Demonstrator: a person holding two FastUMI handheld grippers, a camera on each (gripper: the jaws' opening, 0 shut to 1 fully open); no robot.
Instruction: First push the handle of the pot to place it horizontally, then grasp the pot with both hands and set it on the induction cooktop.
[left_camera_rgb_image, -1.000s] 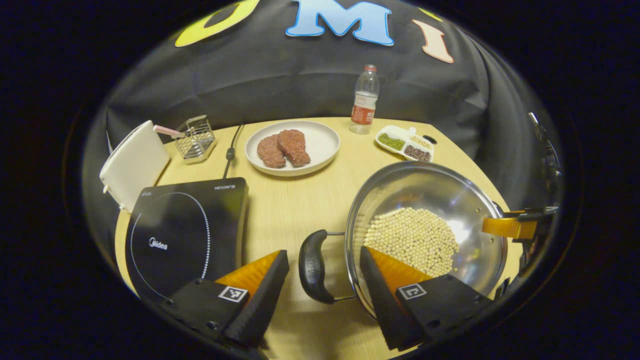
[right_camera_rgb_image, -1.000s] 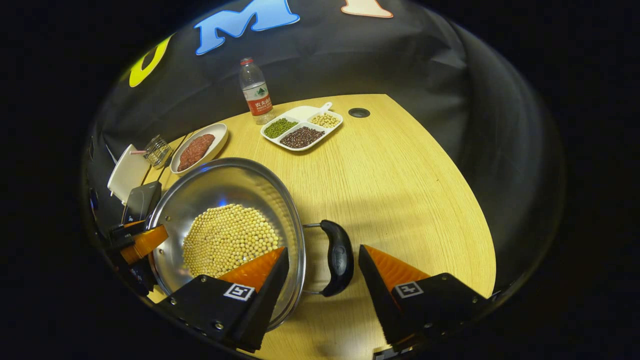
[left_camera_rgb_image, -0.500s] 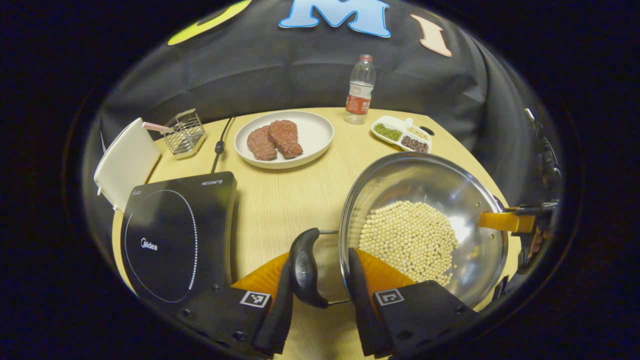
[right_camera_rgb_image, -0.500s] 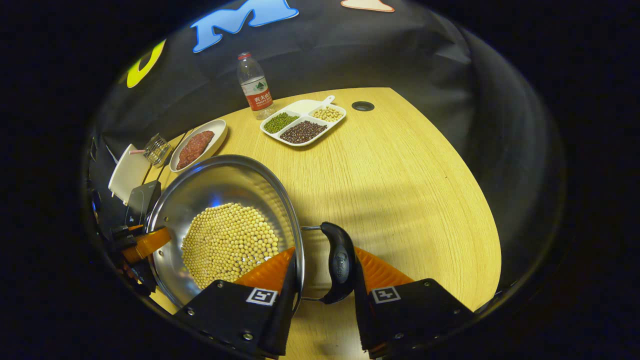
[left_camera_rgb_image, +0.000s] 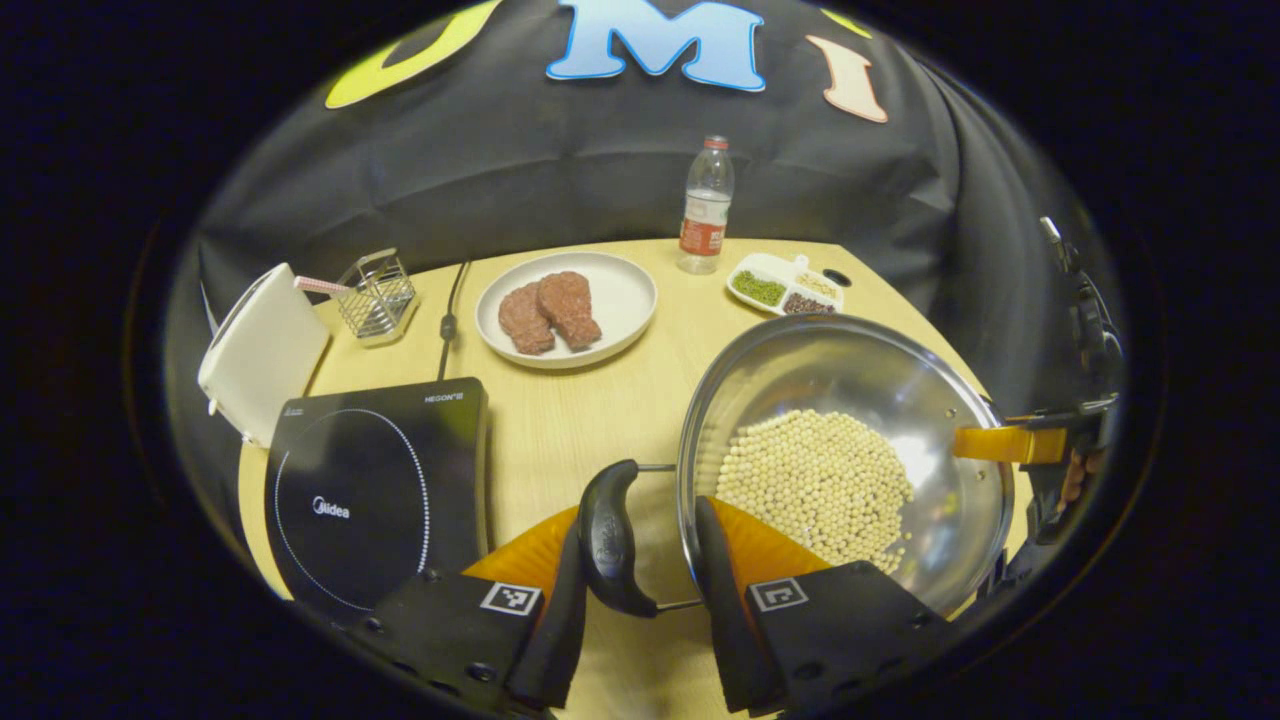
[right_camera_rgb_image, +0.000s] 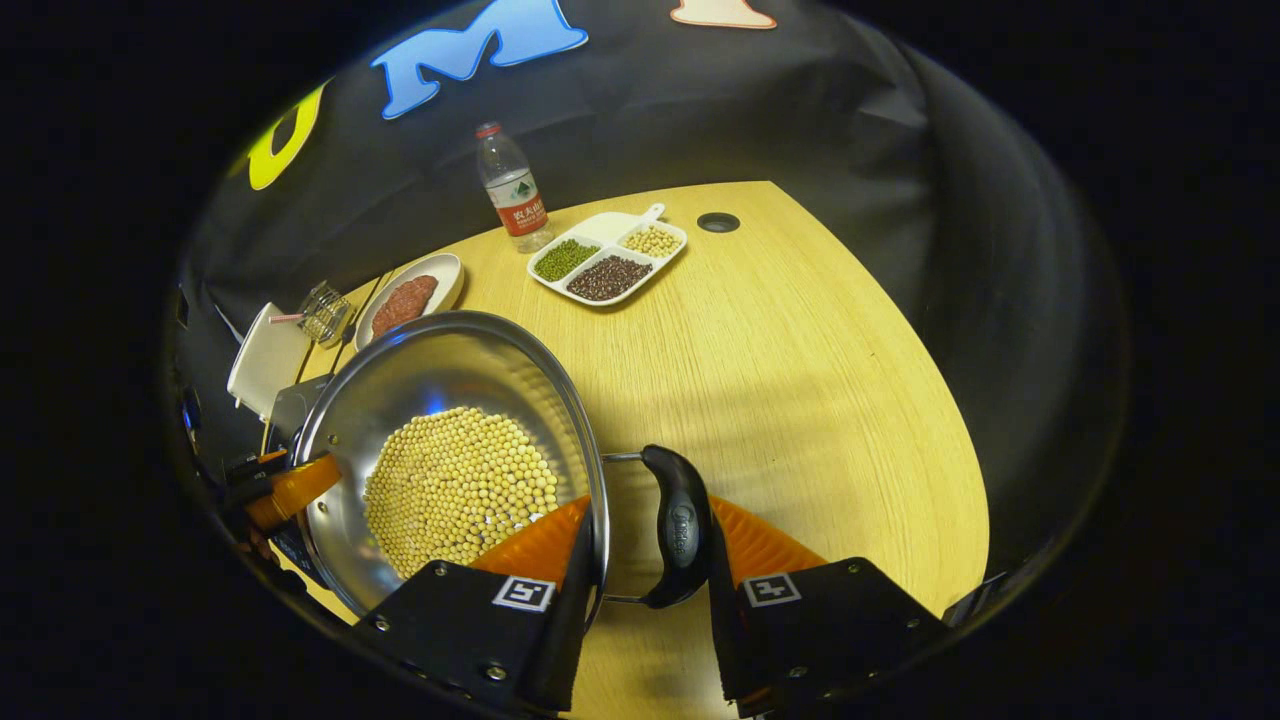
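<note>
Left claw (left_camera_rgb_image: 632, 560) clenched on pot's left handle (left_camera_rgb_image: 607, 538); right claw (right_camera_rgb_image: 640, 560) clenched on right handle (right_camera_rgb_image: 677, 526). Pot (left_camera_rgb_image: 850, 450) on desk (right_camera_rgb_image: 800, 380). Induction cooktop (left_camera_rgb_image: 375, 490) lies leftward, nearer left claw.

in the right gripper view the pot (right_camera_rgb_image: 450, 470) hides most of the black cooktop (right_camera_rgb_image: 285, 410) at the left edge.
</note>
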